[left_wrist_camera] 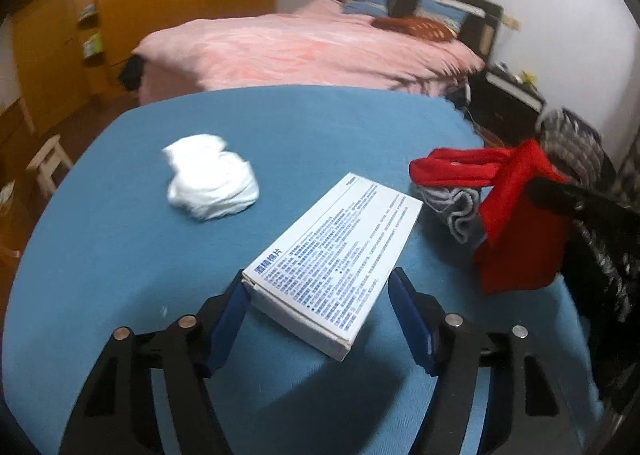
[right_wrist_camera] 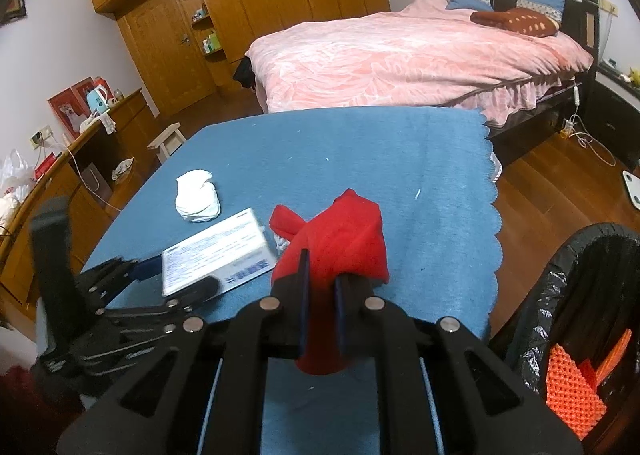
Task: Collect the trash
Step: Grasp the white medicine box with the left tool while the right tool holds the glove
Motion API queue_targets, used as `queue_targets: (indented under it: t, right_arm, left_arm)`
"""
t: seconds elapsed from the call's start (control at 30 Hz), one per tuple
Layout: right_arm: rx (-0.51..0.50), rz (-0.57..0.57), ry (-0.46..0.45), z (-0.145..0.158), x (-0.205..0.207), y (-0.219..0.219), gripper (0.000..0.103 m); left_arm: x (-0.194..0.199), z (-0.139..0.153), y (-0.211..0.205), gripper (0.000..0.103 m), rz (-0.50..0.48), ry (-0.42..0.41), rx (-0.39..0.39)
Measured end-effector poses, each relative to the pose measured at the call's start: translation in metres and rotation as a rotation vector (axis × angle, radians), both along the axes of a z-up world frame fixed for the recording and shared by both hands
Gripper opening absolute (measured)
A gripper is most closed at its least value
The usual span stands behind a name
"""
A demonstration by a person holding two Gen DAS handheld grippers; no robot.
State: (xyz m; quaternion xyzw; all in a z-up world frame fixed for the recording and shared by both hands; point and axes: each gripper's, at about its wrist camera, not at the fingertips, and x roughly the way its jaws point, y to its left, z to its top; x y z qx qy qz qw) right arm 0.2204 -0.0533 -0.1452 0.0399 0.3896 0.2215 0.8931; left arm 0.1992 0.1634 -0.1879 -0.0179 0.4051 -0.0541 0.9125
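In the left wrist view, the left claw (left_wrist_camera: 320,319) stands wide open around the near end of a white printed box (left_wrist_camera: 336,259); its left pad touches the box corner, the right pad stands clear. A crumpled white tissue (left_wrist_camera: 212,183) lies farther in on the blue-covered desk (left_wrist_camera: 120,255).

In the right wrist view, the right claw (right_wrist_camera: 320,295) is clamped tight on a red cloth (right_wrist_camera: 340,239) above the desk's near edge, beside a black-lined bin (right_wrist_camera: 560,295) off the right edge.

You've got one white box (left_wrist_camera: 334,259), one crumpled tissue (left_wrist_camera: 210,183), one red cloth (right_wrist_camera: 340,243), one lined bin (right_wrist_camera: 576,319).
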Motion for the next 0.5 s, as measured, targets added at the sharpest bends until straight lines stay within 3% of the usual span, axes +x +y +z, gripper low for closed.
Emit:
queue_targets:
  t: [0.13, 0.23, 0.4, 0.43, 0.47, 0.5]
  right_arm:
    - [-0.006, 0.008, 0.003, -0.001, -0.001, 0.005, 0.010]
    - [-0.011, 0.012, 0.005, -0.001, -0.002, 0.007, 0.010]
    - [-0.010, 0.013, 0.006, -0.001, -0.004, 0.007, 0.010]
    - [-0.011, 0.014, 0.004, -0.001, -0.004, 0.007, 0.010]
    - [-0.013, 0.016, 0.004, 0.000, -0.005, 0.008, 0.010]
    - [-0.014, 0.019, 0.004, -0.001, -0.005, 0.008, 0.010]
  left_arm:
    - [-0.012, 0.001, 0.001, 0.071, 0.037, 0.020, -0.034]
    - [-0.006, -0.002, 0.003, 0.079, 0.042, 0.030, -0.024]
    - [0.007, -0.007, 0.000, 0.083, 0.002, 0.052, -0.009]
    - [0.008, -0.009, 0.000, 0.082, -0.009, 0.060, -0.010]
    - [0.009, -0.011, -0.001, 0.070, -0.016, 0.066, -0.014]
    - [0.009, -0.012, -0.002, 0.069, -0.029, 0.070, -0.021]
